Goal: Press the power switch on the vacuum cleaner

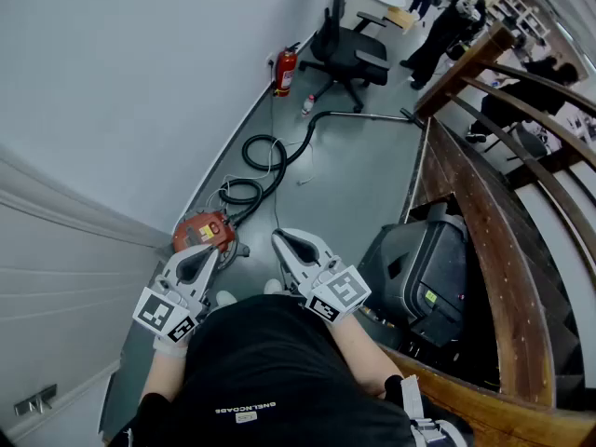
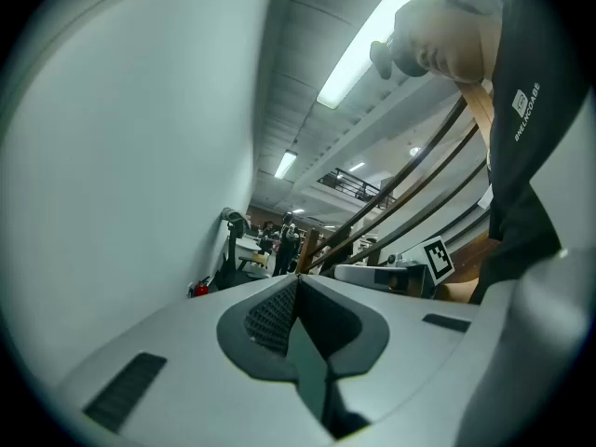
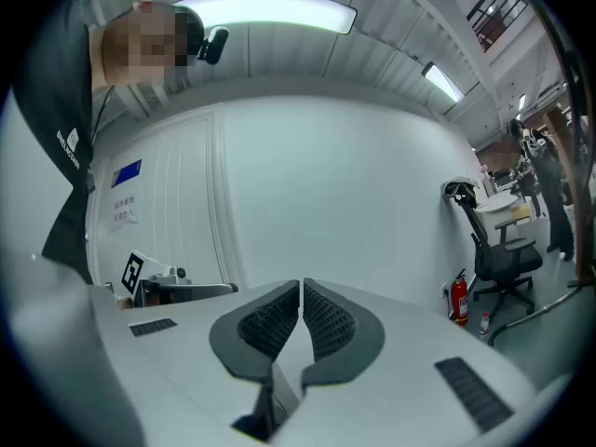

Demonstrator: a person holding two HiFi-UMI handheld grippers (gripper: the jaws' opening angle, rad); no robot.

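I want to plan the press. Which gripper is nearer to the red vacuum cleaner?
Left. In the head view the left gripper points at the near edge of the vacuum cleaner; the right gripper is off to its right, clearly apart.

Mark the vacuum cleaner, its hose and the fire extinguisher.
vacuum cleaner [image 1: 206, 229], head view, red top housing.
hose [image 1: 306, 138], head view, stretch near the wand.
fire extinguisher [image 1: 284, 71], head view, red cylinder body.

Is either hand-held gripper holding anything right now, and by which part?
Nothing is held. The left hand-held gripper and the right hand-held gripper both have their jaws closed together with nothing between them.
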